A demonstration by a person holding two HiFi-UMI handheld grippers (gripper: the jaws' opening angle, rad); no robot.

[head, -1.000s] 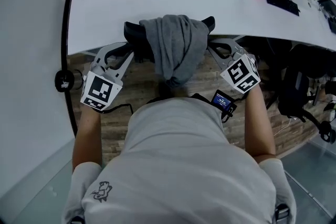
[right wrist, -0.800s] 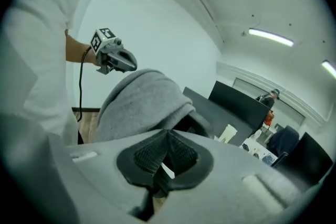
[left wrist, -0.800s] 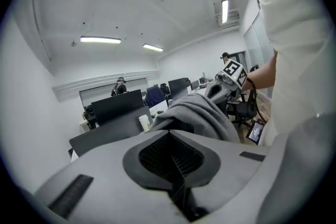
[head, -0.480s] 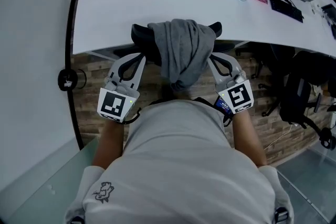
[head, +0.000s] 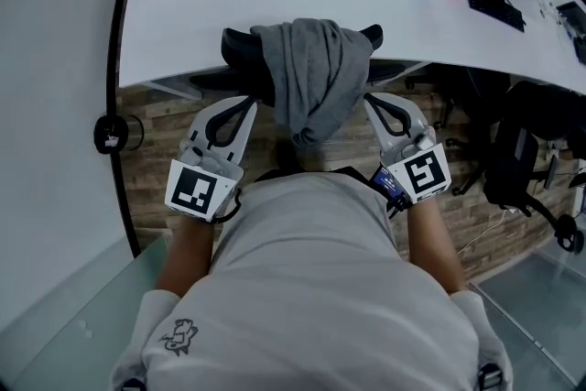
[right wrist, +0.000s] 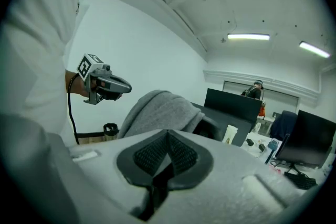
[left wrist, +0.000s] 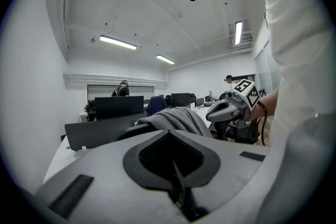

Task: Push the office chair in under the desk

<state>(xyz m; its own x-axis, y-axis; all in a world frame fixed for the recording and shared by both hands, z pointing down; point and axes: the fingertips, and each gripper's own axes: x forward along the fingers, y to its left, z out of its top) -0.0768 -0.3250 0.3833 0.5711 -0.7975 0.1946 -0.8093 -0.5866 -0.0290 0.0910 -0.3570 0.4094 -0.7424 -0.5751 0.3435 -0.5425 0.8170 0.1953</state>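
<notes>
The person wore a light grey short-sleeved shirt (head: 311, 288) with a small dark animal emblem (head: 178, 333) printed on its left side. The left gripper (head: 241, 102) and right gripper (head: 374, 103) were pale grey moulded shells, each with a black-rimmed teardrop opening lined with black textured pads and, at the hand end, a white cube (head: 197, 190) bearing black square markers. A thin black cable (head: 359, 170) ran to the right gripper's base, beside a small dark unit (head: 385, 183) with a blue-lit screen.

Left gripper (head: 242, 103) and right gripper (head: 377, 103) point forward (fingers (left wrist: 236, 165) together).
</notes>
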